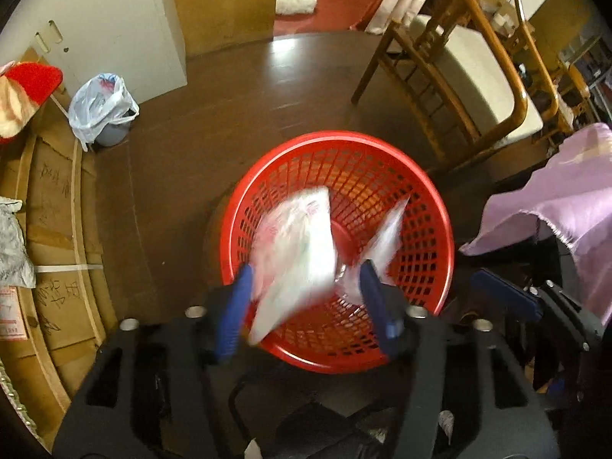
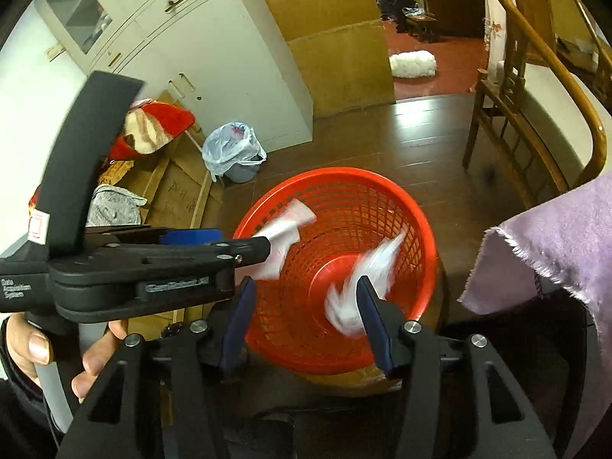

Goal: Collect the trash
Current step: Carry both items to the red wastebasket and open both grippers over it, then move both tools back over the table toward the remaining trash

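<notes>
A red mesh basket (image 1: 428, 206) stands on the dark wood floor; it also shows in the right wrist view (image 2: 417, 229). My left gripper (image 1: 306, 287) is open right above the basket. A blurred white and pink wrapper (image 1: 298, 252) sits loose between its fingers, over the basket. A second blurred white wrapper (image 1: 386, 233) is just to the right. In the right wrist view my right gripper (image 2: 306, 302) is open over the basket, with a blurred white wrapper (image 2: 363, 283) by its right finger. The left gripper's body (image 2: 153, 267) crosses that view, with the first wrapper (image 2: 285, 233) at its tip.
A small bin lined with a white plastic bag (image 1: 103, 111) stands by a white cabinet (image 2: 214, 61). Flat cardboard (image 1: 53, 229) lies on the left. Wooden chairs (image 1: 451, 88) stand to the right. A purple cloth (image 1: 554, 206) hangs at the right edge.
</notes>
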A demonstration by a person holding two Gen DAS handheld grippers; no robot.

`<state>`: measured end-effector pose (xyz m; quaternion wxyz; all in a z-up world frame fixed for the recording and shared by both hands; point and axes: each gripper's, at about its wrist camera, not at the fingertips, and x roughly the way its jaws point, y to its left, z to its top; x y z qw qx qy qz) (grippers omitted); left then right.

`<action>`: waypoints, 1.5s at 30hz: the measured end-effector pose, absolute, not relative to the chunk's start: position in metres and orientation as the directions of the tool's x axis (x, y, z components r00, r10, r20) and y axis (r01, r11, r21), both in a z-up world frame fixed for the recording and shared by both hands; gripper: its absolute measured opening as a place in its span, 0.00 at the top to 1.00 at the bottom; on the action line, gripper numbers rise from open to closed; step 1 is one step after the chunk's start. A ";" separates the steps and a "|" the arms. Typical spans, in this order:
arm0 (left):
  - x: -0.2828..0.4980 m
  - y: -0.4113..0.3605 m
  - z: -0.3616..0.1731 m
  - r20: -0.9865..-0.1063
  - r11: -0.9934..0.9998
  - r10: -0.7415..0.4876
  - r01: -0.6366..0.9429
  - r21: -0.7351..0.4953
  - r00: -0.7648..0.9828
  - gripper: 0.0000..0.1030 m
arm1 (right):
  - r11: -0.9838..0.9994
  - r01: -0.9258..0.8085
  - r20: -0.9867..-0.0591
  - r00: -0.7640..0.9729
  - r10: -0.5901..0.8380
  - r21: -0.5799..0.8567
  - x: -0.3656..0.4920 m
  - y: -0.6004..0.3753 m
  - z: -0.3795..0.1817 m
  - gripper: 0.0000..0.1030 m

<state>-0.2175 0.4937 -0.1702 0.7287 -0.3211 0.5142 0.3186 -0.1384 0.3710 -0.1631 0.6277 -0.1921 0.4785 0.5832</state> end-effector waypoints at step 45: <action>-0.073 0.224 -0.017 -0.816 0.944 0.188 -0.329 -0.003 0.546 0.14 | 0.942 -0.329 -0.657 0.697 0.286 0.061 -0.001 -0.047 0.003 0.09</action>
